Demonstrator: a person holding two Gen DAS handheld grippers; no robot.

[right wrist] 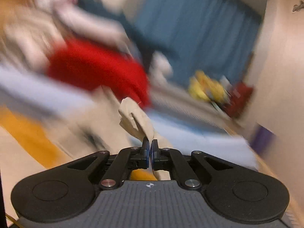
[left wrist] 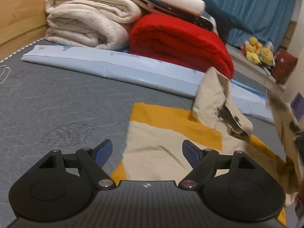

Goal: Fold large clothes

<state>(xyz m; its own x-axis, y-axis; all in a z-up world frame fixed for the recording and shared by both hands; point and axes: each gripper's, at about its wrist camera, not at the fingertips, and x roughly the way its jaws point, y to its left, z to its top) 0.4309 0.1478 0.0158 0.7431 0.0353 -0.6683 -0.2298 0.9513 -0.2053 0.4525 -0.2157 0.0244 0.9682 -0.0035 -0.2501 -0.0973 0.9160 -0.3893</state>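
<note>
Beige and orange garment [left wrist: 161, 144] spread flat on the grey mattress [left wrist: 57, 102], long side running from 7 o'clock toward 1 o'clock in the left wrist view. One beige part lifted and bunched at 2 o'clock, dark strap showing inside.

Left tongs [left wrist: 146, 152] spread wide, nothing between the blue pads [left wrist: 102, 152], hovering over the near edge of the garment.

Right tongs [right wrist: 150, 152] clenched tight on a beige fold of the garment [right wrist: 136, 121], cloth sticking up toward 11 o'clock. Very blurry there.

Red blanket [left wrist: 180, 43] folded at 1 o'clock, just beyond the lifted part. Cream blanket [left wrist: 85, 22] at 11 o'clock beside it. Pale blue pad [left wrist: 114, 64] lying under both. Yellow plush toys [left wrist: 256, 51] at 2 o'clock, well apart. Blue curtain [left wrist: 256, 3] behind.
</note>
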